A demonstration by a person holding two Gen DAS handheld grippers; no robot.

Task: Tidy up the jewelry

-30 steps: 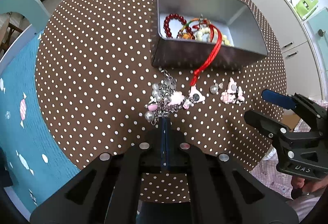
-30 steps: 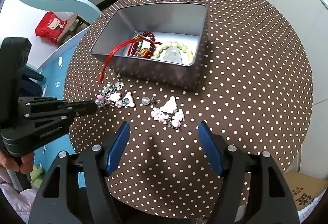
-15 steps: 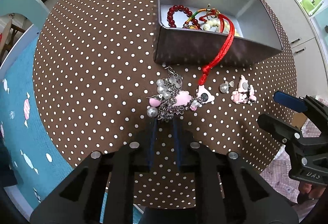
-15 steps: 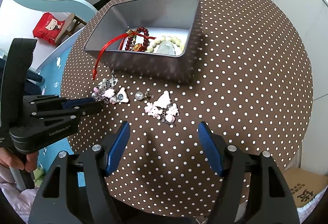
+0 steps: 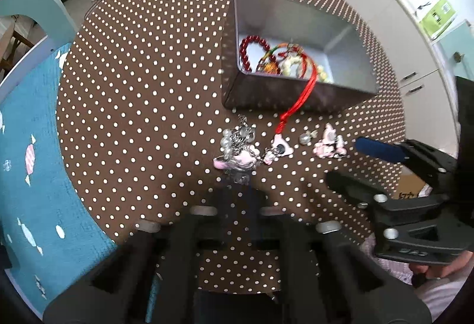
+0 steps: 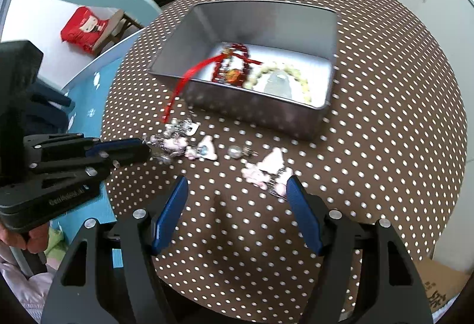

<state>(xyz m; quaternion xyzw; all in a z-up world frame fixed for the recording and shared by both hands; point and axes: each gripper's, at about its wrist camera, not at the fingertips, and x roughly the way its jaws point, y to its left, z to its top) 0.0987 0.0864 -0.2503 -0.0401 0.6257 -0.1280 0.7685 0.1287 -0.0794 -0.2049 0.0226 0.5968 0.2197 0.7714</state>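
A silver-chain charm bracelet with pink charms and pearls (image 5: 238, 152) lies on the dotted table just in front of a metal tin (image 5: 349, 36). My left gripper (image 5: 240, 180) is shut on its near end; it also shows in the right wrist view (image 6: 146, 150), touching the bracelet (image 6: 174, 143). The tin (image 6: 323, 113) holds red beads, a pale bead string and a red cord (image 5: 299, 100) that hangs over its front wall. A pink charm cluster (image 6: 266, 170) lies just ahead of my right gripper (image 6: 237, 196), which is open and empty.
A small clear bead (image 6: 235, 150) lies between the bracelet and the pink cluster. The round brown dotted table (image 5: 133, 87) ends close behind both grippers. A blue mat (image 5: 26, 146) and a light-blue chair (image 5: 35, 7) are at the left. White cabinets stand behind.
My left gripper opened, slid forward onto the bracelet's near end and closed on it. My right gripper moved closer to the pink charm cluster and stayed open.
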